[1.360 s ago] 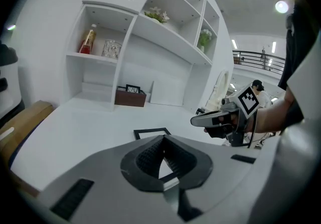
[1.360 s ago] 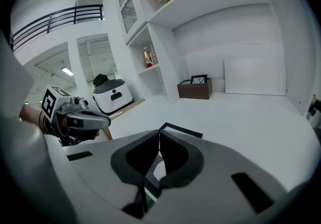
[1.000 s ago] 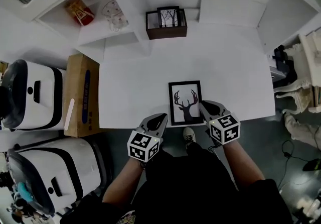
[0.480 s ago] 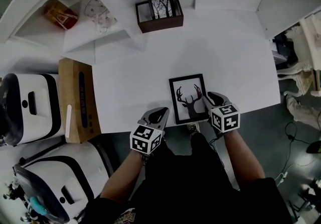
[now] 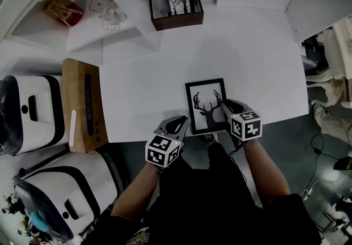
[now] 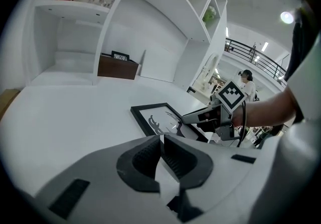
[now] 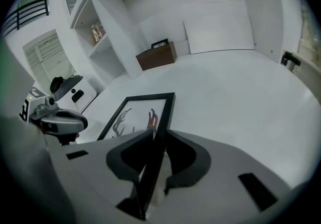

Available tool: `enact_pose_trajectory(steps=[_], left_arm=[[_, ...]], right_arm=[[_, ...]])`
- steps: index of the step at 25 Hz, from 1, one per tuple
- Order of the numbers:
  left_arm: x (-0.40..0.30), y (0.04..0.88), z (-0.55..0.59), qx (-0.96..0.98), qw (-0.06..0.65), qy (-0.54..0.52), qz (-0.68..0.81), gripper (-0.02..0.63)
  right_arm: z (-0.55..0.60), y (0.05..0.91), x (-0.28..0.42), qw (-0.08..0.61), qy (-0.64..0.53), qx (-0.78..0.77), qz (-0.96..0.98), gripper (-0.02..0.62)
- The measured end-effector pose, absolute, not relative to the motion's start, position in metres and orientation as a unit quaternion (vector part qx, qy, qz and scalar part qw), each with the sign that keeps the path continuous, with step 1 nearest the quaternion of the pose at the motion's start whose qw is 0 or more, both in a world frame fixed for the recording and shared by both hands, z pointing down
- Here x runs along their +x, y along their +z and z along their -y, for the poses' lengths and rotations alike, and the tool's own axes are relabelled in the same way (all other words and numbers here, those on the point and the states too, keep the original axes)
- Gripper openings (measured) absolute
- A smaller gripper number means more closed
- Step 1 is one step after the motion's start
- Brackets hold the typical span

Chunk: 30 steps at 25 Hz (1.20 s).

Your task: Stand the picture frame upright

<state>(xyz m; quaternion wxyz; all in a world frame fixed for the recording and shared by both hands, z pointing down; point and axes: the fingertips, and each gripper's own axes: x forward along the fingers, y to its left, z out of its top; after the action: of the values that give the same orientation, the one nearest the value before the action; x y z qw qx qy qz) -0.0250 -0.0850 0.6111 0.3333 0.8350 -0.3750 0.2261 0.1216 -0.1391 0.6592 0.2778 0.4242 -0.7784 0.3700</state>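
Your right tool (image 5: 229,107) is closing on the right edge of the deer-print picture frame (image 5: 206,105), which lies flat at the worktop's (image 5: 154,79) near edge. It looks rigid, light and probably glazed, so grip the moulding. Your left tool (image 5: 176,124) is closed and empty.

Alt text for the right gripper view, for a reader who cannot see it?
Jaws of the right gripper are closing on the edge of a black picture frame with an antlered deer print, lying on a white table. The left gripper sits at far left.
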Motion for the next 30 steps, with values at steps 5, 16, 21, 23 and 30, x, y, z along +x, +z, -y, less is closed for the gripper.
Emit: enact_pose_trajectory(steps=[5, 16, 21, 23, 30], left_arm=[[-0.024, 0.619, 0.083, 0.826, 0.351, 0.223, 0.381, 0.053], [-0.014, 0.636, 0.077, 0.807, 0.407, 0.205, 0.376, 0.141], [-0.009, 0.641, 0.077, 0.797, 0.426, 0.197, 0.379, 0.141], [-0.007, 0.641, 0.079, 0.797, 0.424, 0.198, 0.381, 0.141], [0.0, 0.641, 0.087, 0.783, 0.45, 0.18, 0.39, 0.161]], right_arm=[[0.14, 0.66, 0.124, 0.253, 0.4, 0.434, 0.766, 0.071], [0.14, 0.661, 0.126, 0.205, 0.461, 0.444, 0.74, 0.064], [0.142, 0.661, 0.127, 0.194, 0.48, 0.44, 0.734, 0.064], [0.143, 0.661, 0.127, 0.182, 0.496, 0.438, 0.728, 0.066], [0.144, 0.66, 0.129, 0.152, 0.537, 0.421, 0.715, 0.066]])
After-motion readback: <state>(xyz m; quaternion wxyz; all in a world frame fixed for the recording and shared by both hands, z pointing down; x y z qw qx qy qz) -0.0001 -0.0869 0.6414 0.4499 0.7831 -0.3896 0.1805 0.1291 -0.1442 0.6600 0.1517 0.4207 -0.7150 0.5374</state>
